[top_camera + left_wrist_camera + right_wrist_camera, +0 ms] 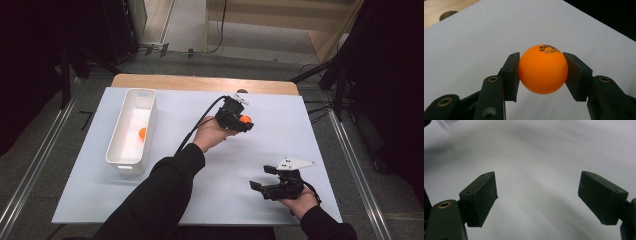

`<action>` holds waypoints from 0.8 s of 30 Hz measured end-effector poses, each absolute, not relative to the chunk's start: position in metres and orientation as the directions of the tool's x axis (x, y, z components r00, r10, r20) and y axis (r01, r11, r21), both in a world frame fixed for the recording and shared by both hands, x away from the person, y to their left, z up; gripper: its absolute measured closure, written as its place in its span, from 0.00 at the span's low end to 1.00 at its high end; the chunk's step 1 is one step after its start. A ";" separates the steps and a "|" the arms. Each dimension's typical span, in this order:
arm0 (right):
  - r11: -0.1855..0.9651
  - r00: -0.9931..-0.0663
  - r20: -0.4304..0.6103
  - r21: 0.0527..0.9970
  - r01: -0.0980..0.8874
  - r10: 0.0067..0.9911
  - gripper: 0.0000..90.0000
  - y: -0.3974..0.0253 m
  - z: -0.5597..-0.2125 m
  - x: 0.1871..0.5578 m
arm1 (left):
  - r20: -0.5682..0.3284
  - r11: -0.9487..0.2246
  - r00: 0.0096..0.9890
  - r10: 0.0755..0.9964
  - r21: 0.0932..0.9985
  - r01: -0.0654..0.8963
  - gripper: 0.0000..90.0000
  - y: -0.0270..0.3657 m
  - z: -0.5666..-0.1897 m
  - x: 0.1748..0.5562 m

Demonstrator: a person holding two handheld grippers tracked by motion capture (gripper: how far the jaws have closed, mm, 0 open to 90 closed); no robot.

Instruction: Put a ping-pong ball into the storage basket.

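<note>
An orange ping-pong ball (542, 69) with dark print on top sits squeezed between the two black jaws of my left gripper (541, 75). In the high view that gripper (245, 121) is over the far middle of the white sheet, with the ball (245, 119) at its tip. A second orange ball (142, 133) lies inside the white rectangular bin (120, 150) at the left. My right gripper (261, 179) rests near the front right of the sheet, jaws spread wide with nothing between them; its own view shows bare white sheet between the pads (480, 197).
The white sheet (280, 145) covers a wooden table whose far edge (200, 82) shows beyond it. A round hole in the wood (447, 15) lies past the sheet's corner. Dark stands and cables flank the table.
</note>
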State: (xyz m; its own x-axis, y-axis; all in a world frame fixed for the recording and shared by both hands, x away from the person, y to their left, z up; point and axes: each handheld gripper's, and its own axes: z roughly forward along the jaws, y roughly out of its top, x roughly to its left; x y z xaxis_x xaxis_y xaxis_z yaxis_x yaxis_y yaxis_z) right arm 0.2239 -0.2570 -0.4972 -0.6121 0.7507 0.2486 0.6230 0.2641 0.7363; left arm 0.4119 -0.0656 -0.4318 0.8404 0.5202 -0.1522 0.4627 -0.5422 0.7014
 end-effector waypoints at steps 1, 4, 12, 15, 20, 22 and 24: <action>0.262 -0.613 0.252 0.737 0.624 0.749 0.16 -0.257 -0.497 0.224 | -0.155 -0.536 0.838 0.524 0.704 0.466 0.57 -0.064 -0.431 0.411; 0.256 -0.623 0.255 0.749 0.611 0.739 0.16 -0.256 -0.496 0.225 | -0.168 -0.528 0.830 0.531 0.700 0.480 0.57 -0.057 -0.426 0.409; 0.259 -0.616 0.250 0.744 0.616 0.747 0.16 -0.257 -0.497 0.226 | -0.154 -0.522 0.830 0.536 0.712 0.469 0.57 -0.040 -0.422 0.403; 0.257 -0.615 0.251 0.745 0.616 0.747 0.16 -0.257 -0.496 0.226 | -0.157 -0.515 0.831 0.534 0.719 0.466 0.57 -0.033 -0.422 0.399; 0.252 -0.607 0.253 0.742 0.621 0.753 0.16 -0.257 -0.497 0.226 | -0.169 -0.519 0.825 0.540 0.704 0.484 0.57 -0.020 -0.421 0.394; 0.255 -0.607 0.247 0.743 0.619 0.755 0.16 -0.257 -0.497 0.226 | -0.178 -0.516 0.820 0.544 0.699 0.494 0.57 -0.016 -0.421 0.394; 0.254 -0.606 0.248 0.743 0.620 0.756 0.16 -0.258 -0.497 0.226 | -0.173 -0.520 0.819 0.548 0.696 0.495 0.57 -0.010 -0.419 0.392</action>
State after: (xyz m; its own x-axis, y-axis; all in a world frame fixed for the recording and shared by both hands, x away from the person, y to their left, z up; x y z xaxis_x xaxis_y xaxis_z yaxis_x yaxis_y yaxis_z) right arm 0.2256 -0.2577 -0.4971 -0.6063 0.7555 0.2482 0.6199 0.2535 0.7426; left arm 0.3919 -0.0104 -0.4191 0.8185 0.5477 -0.1734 0.4954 -0.5200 0.6959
